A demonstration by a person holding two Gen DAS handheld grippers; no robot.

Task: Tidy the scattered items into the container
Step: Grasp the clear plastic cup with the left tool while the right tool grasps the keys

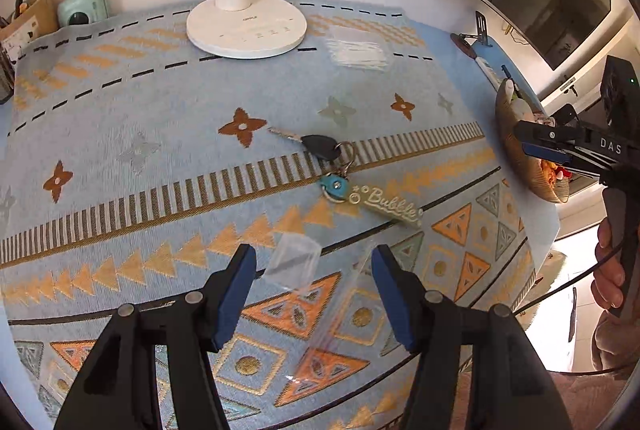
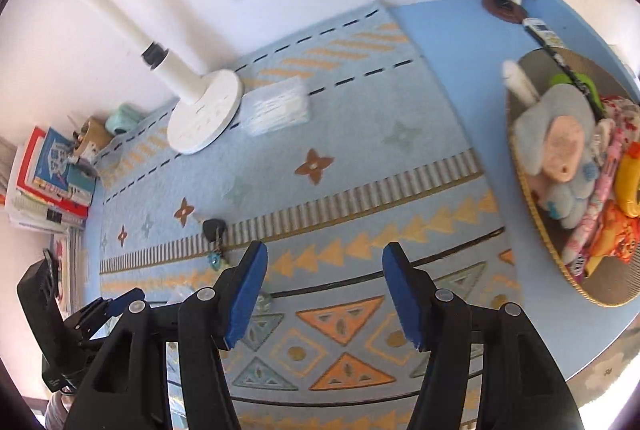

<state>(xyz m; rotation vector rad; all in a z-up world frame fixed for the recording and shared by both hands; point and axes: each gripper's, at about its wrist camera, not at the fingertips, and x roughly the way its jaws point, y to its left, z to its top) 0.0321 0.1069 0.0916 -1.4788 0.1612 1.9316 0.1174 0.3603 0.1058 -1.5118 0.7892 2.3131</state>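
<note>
A black-headed key [image 1: 316, 146] lies mid-cloth, ringed to a blue tag [image 1: 335, 187] and a green "Bubble" tag [image 1: 386, 207]. A clear plastic wrapper [image 1: 296, 263] lies flat on the cloth between the fingertips of my left gripper [image 1: 312, 268], which is open and holds nothing. The woven basket [image 1: 516, 154] sits at the table's right edge. My right gripper [image 2: 324, 270] is open and empty over the cloth, left of the basket [image 2: 608, 294], which holds a grey plush toy [image 2: 560, 142] and colourful items. The key [image 2: 214, 228] shows far left in the right wrist view.
A white lamp base [image 1: 246, 30] stands at the back, with a clear packet of white sticks [image 1: 356, 50] beside it. A mint camera [image 1: 82, 8] and a box sit back left, and books [image 2: 44, 182] are stacked there. A hand [image 1: 608, 270] holds the right gripper.
</note>
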